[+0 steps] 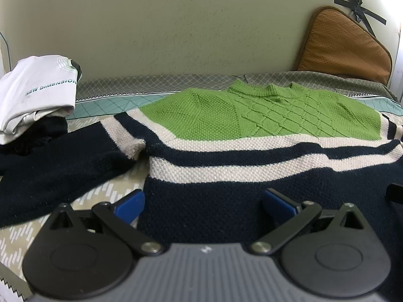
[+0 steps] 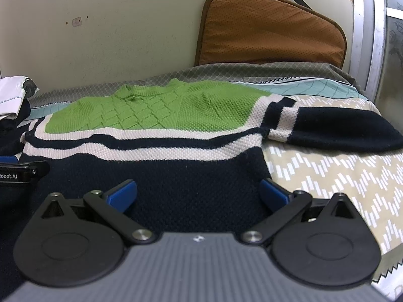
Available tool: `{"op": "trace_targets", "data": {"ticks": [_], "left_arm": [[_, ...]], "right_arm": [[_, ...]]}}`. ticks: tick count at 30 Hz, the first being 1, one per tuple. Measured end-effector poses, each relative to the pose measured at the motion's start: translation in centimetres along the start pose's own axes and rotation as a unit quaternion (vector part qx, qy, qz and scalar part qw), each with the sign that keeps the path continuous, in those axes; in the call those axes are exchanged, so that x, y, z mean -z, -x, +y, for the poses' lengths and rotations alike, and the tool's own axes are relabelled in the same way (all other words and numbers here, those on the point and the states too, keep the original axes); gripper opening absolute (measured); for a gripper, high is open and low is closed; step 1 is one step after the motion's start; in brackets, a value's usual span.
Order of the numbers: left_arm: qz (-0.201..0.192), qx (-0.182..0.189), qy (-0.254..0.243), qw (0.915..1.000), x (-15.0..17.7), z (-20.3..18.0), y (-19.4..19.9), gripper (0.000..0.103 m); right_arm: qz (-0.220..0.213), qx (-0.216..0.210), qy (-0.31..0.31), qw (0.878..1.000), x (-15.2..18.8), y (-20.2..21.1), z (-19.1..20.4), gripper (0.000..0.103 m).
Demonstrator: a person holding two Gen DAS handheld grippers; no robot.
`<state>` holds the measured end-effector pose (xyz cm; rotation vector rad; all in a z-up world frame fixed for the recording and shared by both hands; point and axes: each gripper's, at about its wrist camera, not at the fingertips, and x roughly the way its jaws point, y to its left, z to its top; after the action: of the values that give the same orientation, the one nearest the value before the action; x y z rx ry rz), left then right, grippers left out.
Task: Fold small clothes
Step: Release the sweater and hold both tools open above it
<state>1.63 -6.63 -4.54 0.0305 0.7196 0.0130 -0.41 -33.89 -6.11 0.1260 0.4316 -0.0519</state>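
A knit sweater (image 1: 226, 136) lies flat on the bed, collar toward the wall: green top, cream and navy stripes, navy hem. Its left sleeve (image 1: 55, 161) stretches out to the left. In the right wrist view the same sweater (image 2: 156, 130) shows its right sleeve (image 2: 335, 128) spread to the right. My left gripper (image 1: 202, 201) hovers open over the hem's left corner, blue pads wide apart. My right gripper (image 2: 197, 192) stands open over the hem's right corner, nothing between its fingers. The left gripper's body (image 2: 20, 173) shows at the left edge of the right wrist view.
A folded white shirt (image 1: 35, 93) rests on dark folded clothes (image 1: 37, 136) at the left. An orange cushion (image 2: 269, 30) leans on the wall at the back right. The patterned bedsheet (image 2: 327, 176) lies bare to the sweater's right. The wall (image 1: 176, 37) closes the far side.
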Motion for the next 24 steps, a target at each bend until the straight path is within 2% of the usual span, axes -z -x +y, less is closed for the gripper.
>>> {"op": "trace_targets", "data": {"ticks": [24], "left_arm": [[0.005, 0.001, -0.002, 1.0, -0.04, -0.05, -0.09, 0.103]], "right_arm": [[0.01, -0.001, 0.018, 1.0, 0.08, -0.13, 0.03, 0.103]]}}
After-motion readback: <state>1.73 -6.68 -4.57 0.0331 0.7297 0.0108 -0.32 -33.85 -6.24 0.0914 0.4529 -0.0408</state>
